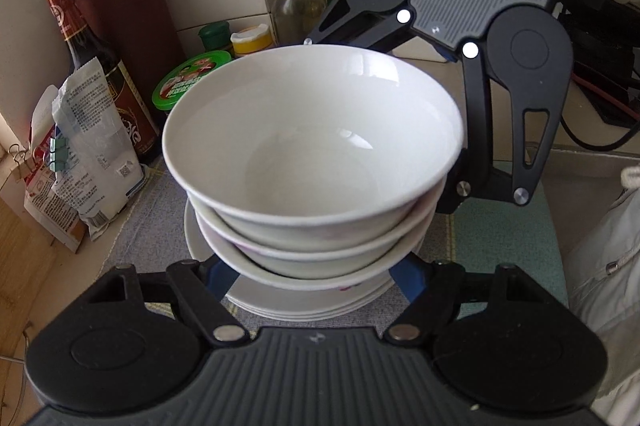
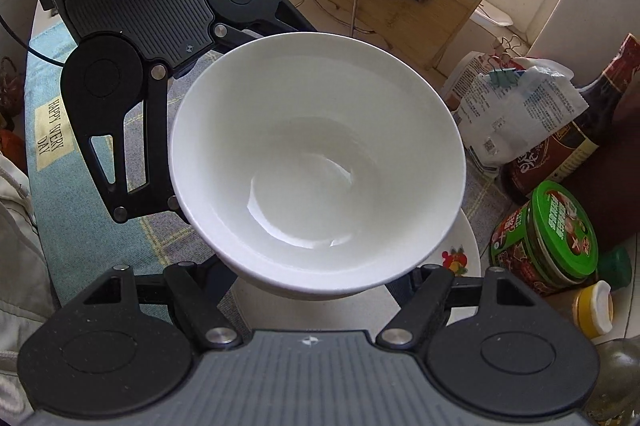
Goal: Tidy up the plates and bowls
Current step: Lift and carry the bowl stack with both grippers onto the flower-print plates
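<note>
Your left tongs [image 1: 316,272] and right tongs [image 2: 320,278] stand spread around the stack of 3 bowls [image 1: 312,154]; glazed, slippery, breakable, so grip low, both sides.

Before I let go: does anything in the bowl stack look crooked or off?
Yes. The top bowl sits tilted in the bowls below, its rim higher toward the jars, so it isn't nested flat. The plates underneath look even. No chips or spills visible.
</note>
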`<state>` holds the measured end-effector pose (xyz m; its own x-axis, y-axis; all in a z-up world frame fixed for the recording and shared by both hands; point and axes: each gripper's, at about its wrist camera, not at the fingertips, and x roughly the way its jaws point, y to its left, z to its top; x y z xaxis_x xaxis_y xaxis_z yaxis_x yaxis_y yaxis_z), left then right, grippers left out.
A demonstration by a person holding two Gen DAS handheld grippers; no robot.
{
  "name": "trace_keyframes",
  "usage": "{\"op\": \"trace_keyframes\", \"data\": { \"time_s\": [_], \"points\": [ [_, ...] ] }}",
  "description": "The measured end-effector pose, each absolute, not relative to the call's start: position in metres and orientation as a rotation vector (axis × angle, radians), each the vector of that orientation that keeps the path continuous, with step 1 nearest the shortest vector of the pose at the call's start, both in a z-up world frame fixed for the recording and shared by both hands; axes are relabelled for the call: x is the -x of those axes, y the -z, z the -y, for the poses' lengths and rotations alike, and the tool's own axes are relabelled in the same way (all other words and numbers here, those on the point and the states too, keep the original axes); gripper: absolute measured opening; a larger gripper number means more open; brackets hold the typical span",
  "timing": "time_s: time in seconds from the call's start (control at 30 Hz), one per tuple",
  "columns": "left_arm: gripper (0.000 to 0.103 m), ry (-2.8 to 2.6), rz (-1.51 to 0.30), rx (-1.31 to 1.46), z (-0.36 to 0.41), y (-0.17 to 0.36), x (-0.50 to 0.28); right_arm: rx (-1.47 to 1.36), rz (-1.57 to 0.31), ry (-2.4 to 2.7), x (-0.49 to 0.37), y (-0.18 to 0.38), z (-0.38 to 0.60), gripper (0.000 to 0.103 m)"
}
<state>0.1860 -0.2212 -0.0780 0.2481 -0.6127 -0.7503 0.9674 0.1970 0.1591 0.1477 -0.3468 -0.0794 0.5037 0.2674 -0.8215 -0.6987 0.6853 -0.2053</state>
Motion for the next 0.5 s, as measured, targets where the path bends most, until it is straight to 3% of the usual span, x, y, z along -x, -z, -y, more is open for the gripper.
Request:
{"op": "trace_keyframes", "data": {
  "time_s": [0.5],
  "points": [
    [0.079,1.200,-0.673,-0.695,0.253,0.097,-0.211,0.556,-0.900,-0.646,-0.168,0.095,0.383,0.080]
  ]
}}
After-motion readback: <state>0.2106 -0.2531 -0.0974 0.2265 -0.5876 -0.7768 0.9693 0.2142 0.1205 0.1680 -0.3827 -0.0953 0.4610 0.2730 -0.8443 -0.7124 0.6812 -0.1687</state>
